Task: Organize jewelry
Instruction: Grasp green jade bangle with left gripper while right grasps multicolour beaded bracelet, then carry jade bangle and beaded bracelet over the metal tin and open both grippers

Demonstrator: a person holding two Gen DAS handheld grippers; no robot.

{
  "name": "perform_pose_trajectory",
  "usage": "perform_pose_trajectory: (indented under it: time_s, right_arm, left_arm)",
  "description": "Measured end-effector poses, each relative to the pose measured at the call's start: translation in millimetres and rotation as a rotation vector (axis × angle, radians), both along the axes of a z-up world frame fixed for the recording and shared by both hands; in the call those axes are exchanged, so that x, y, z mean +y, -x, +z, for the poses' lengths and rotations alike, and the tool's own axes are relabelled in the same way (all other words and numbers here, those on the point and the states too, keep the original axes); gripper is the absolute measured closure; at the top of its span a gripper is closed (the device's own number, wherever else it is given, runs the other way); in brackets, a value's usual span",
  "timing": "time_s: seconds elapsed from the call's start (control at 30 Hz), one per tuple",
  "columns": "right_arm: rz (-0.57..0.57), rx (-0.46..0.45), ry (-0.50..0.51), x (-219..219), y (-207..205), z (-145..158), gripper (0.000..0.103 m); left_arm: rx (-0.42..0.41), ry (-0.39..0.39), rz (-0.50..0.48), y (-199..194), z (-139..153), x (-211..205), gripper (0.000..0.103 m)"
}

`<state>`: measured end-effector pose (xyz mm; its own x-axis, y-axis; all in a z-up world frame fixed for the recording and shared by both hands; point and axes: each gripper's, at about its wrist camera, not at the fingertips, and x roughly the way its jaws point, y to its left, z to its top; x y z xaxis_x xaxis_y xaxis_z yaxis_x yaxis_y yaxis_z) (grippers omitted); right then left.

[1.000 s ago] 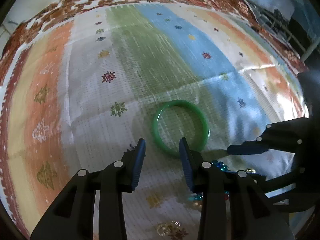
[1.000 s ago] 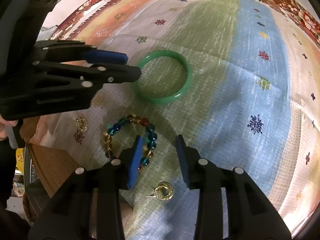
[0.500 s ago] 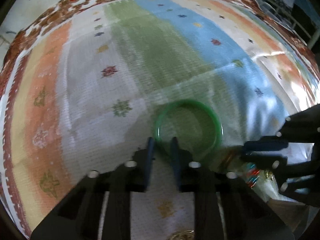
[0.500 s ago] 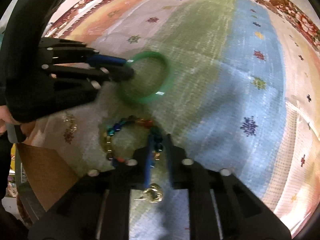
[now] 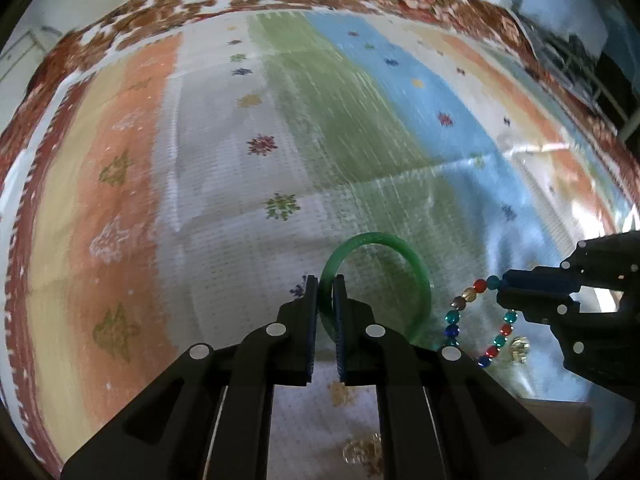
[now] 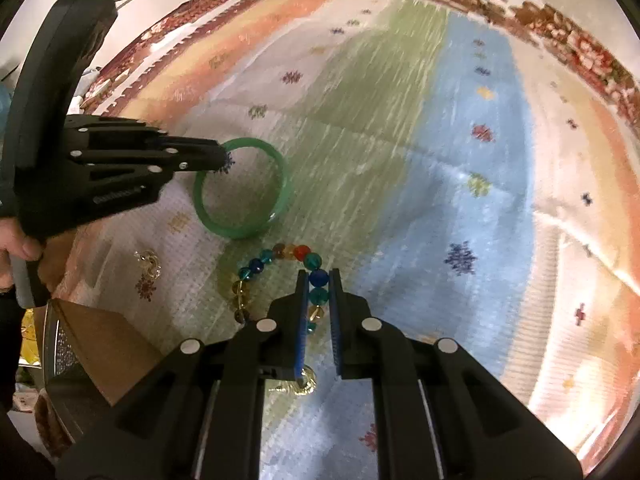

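Covering the table: striped woven cloth with floral border (image 5: 168,184).
Item 1: glossy green bangle (image 5: 416,272), lower centre of left view; left gripper (image 5: 326,300) now clamped on its rim, where 1 s ago its tongs stood apart.
Item 2: multicoloured glass-bead bracelet (image 6: 280,252), lower centre of right view; right gripper (image 6: 319,292) likewise closed on beads, tongs previously apart.
Items 3–4: 2 small gold earrings (image 6: 149,262), loose.
Status: both pieces look ready to lift.
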<state>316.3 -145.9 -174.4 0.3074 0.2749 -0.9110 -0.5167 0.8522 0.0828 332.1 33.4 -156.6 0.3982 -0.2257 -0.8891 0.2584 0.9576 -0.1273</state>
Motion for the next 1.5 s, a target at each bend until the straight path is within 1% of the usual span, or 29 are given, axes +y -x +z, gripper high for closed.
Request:
perform_pose_trajectory:
  time_s: [0.1,0.2,0.27,0.5,0.7,0.8,0.9,1.1,1.4,1.5]
  right_arm:
    - [-0.007,-0.010,-0.005,-4.7,5.0,7.3,0.092]
    - [-0.012,-0.026,-0.009,-3.0,10.0,14.7,0.092]
    - [-0.013,-0.053,-0.008,-1.1,15.0,22.3,0.092]
    - [-0.020,-0.073,-0.006,-4.8,29.1,39.4,0.092]
    - [-0.023,-0.092,-0.010,-4.0,40.6,51.5,0.092]
    - [-0.043,-0.127,-0.043,-5.8,46.8,61.9,0.092]
    - [-0.058,-0.147,-0.069,-6.8,52.4,70.7,0.092]
    - [-0.059,-0.153,-0.069,-4.7,64.2,78.6,0.092]
    - [-0.041,-0.176,-0.069,1.9,88.7,95.6,0.092]
    - [-0.035,-0.179,-0.080,4.3,98.7,103.2,0.092]
  left_arm:
    - [-0.023,-0.002,0.018,6.0,11.6,5.4,0.096]
    - [-0.036,-0.008,0.011,12.8,19.1,4.6,0.095]
    - [-0.039,-0.007,0.007,17.2,21.6,4.2,0.095]
    - [-0.061,-0.008,0.041,34.9,35.3,11.5,0.095]
    - [-0.080,-0.004,0.044,49.6,46.2,13.2,0.094]
    - [-0.086,-0.010,0.063,56.7,50.8,15.9,0.094]
    - [-0.104,0.007,0.071,65.7,59.5,17.3,0.094]
    - [-0.135,0.028,0.067,81.8,75.3,15.1,0.094]
    - [-0.159,0.047,0.062,104.3,88.5,11.8,0.094]
    - [-0.175,0.049,0.041,114.8,95.6,7.1,0.094]
